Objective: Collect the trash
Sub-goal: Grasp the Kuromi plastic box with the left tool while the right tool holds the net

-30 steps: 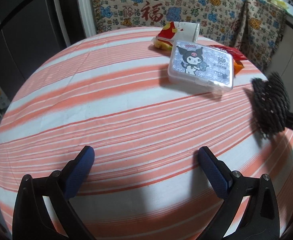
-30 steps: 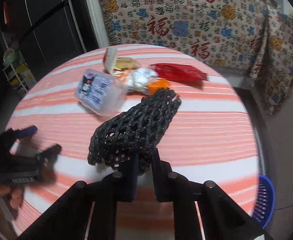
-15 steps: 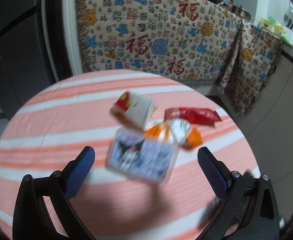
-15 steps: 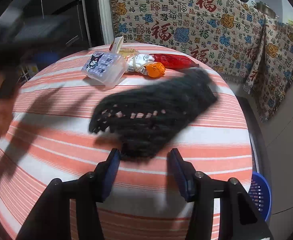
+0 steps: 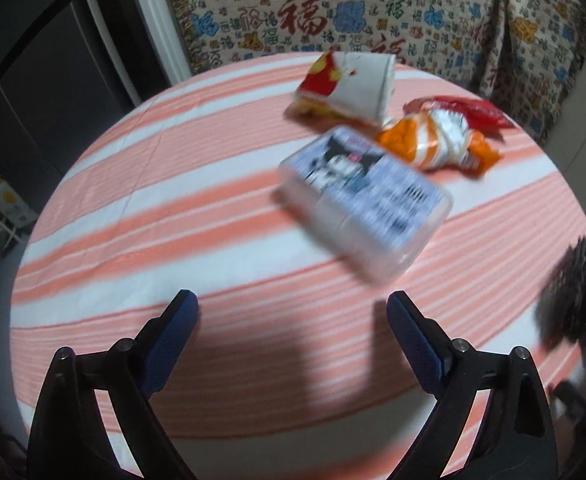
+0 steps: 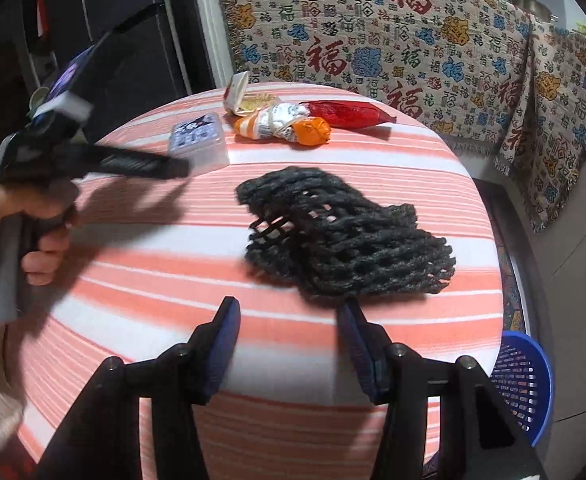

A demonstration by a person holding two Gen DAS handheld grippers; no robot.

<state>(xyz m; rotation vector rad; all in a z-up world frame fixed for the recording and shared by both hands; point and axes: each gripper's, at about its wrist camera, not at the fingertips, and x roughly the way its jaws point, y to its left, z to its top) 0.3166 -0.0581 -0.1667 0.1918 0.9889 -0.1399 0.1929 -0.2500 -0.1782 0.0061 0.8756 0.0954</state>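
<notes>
Black foam net [image 6: 345, 236] — lies free near table's right edge [image 6: 489, 240] | right gripper [image 6: 291, 320] — half spread, empty | left gripper [image 5: 291, 312] — wide, narrowing slightly, empty; bare cloth beneath

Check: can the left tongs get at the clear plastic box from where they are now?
Probably yes. The left tongs stand wide open and empty, with only bare striped tablecloth between them and the clear plastic box. The black foam net lies off to the side.
</notes>
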